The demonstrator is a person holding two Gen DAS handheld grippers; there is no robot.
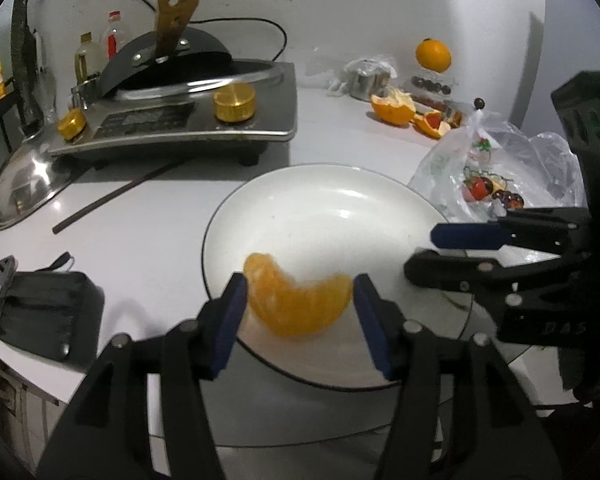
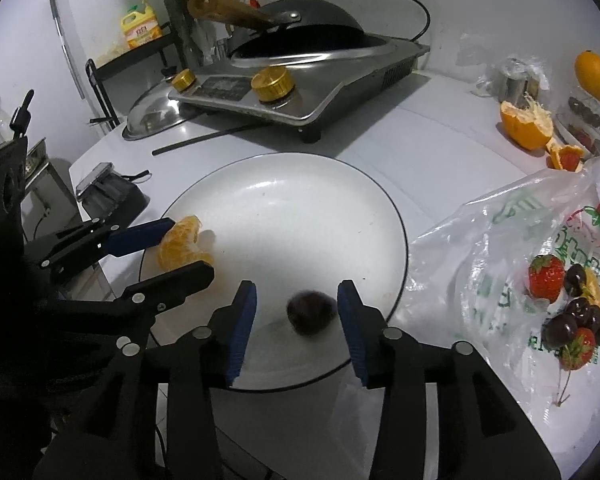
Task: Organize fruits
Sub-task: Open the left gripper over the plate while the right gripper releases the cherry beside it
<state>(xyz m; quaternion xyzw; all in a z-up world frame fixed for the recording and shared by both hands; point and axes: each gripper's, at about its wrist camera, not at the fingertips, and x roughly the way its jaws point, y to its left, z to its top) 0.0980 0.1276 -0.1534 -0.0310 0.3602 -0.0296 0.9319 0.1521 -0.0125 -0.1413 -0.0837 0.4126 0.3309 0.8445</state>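
Note:
A white plate (image 1: 320, 220) (image 2: 292, 208) lies on the white counter in front of both grippers. A piece of peeled orange segments (image 1: 296, 304) (image 2: 180, 246) sits near its rim between the blue pads of my left gripper (image 1: 298, 284) (image 2: 192, 247). The segments look blurred and the jaws stand open around them. A dark cherry (image 2: 310, 312), also blurred, lies on the plate between the pads of my right gripper (image 2: 297, 286) (image 1: 420, 252), with a gap on each side. That gripper is open.
A plastic bag (image 2: 500, 260) with strawberries (image 2: 546, 276) and cherries lies right of the plate. Orange peel (image 1: 392, 108) and a whole orange (image 1: 433, 54) are at the back right. A stove (image 1: 180, 120), steel lid (image 1: 24, 188), chopstick (image 1: 112, 200) and black pouch (image 1: 48, 312) are on the left.

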